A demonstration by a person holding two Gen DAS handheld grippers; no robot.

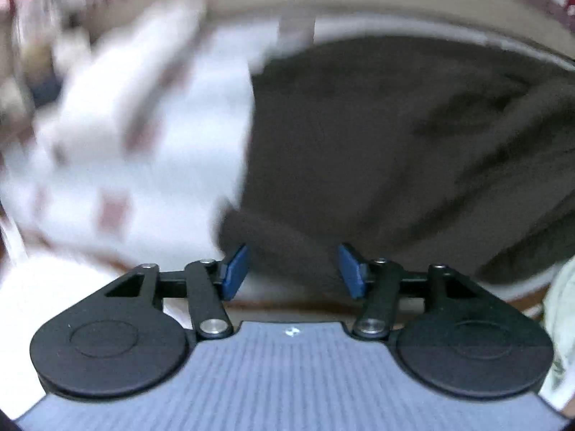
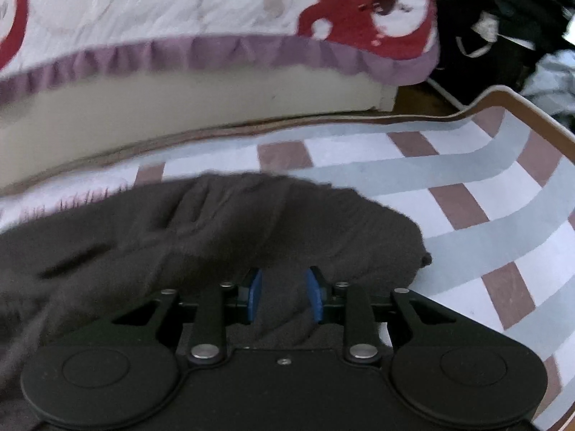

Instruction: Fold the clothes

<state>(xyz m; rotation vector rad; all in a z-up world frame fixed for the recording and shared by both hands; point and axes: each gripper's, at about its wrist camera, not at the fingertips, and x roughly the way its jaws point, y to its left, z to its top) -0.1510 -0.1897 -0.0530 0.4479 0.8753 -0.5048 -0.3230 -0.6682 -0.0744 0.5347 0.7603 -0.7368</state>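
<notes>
Dark brown fleece fills both views: the garment (image 2: 222,237) lies spread on a checked rug (image 2: 467,186) of white, grey and dusty-pink bands, and both tools are right at its edge. On the right wrist camera the right gripper (image 2: 284,294) has its blue pads (image 2: 255,296) drawn in to a narrow gap, with a ridge of the brown cloth bunched up between them; the jaws are pinching that fold, the fabric rising over the fingertips and trailing away to the left. Beyond the garment runs the rug's brown border, then a cream mattress side (image 2: 179,104) and a quilt (image 2: 201,18) in white and red with a purple frill hanging over it. A dark heap of clutter (image 2: 503,21) sits off at the top right. Over to the left wrist camera, badly smeared by motion blur: the left gripper (image 1: 293,271) stands with its jaws spread wide, the blue pads (image 1: 235,271) well apart. The brown cloth's (image 1: 377,151) near hem sits just beyond and between the fingertips, yet neither pad presses it, so nothing is held. The rug (image 1: 143,125) shows pale and streaked on the left of that view, too blurred to read its pattern properly.
</notes>
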